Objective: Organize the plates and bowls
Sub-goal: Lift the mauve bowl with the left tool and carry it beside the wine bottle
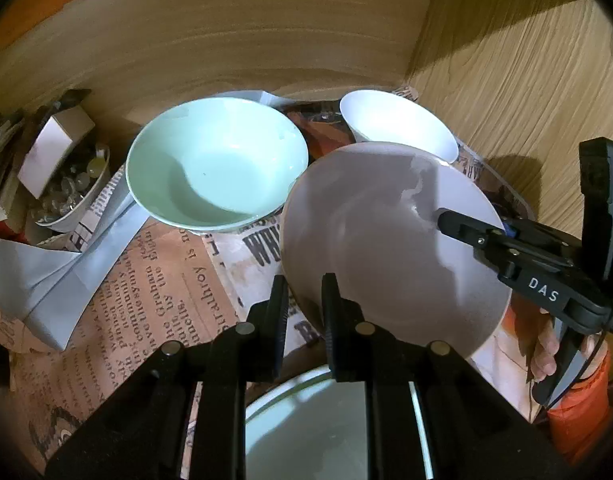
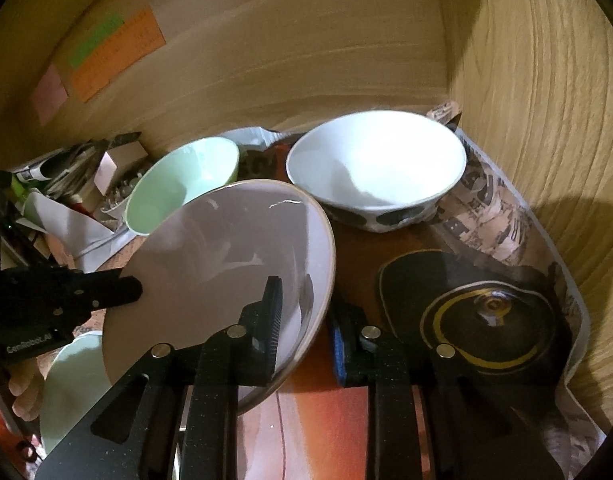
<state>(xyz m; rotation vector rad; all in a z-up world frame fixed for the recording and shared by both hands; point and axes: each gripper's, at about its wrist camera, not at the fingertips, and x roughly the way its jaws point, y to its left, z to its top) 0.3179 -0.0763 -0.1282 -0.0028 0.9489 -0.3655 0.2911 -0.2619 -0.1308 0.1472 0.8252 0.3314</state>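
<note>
A pale grey plate [image 1: 386, 240] hangs tilted between both grippers, above the paper-lined shelf. My left gripper [image 1: 304, 292] is shut on its near left rim. My right gripper [image 2: 306, 312] is shut on the opposite rim and shows in the left wrist view as a black jaw [image 1: 446, 218] biting the plate's edge. From the right wrist view the grey plate [image 2: 226, 260] has the left gripper [image 2: 130, 290] clamped at its left side. Behind it stand a mint green bowl [image 1: 214, 164] and a white bowl [image 2: 374, 164] with dark spots. Another pale green dish [image 1: 326, 420] lies under the plate.
Wooden cabinet walls [image 1: 506, 80] close in the back and right. Newspaper [image 1: 146, 280] lines the shelf. A small bowl of glass beads [image 1: 66, 192], a box and papers crowd the left. A black lid with a gold ring [image 2: 486, 320] lies at the right. Sticky notes [image 2: 114, 52] hang on the back wall.
</note>
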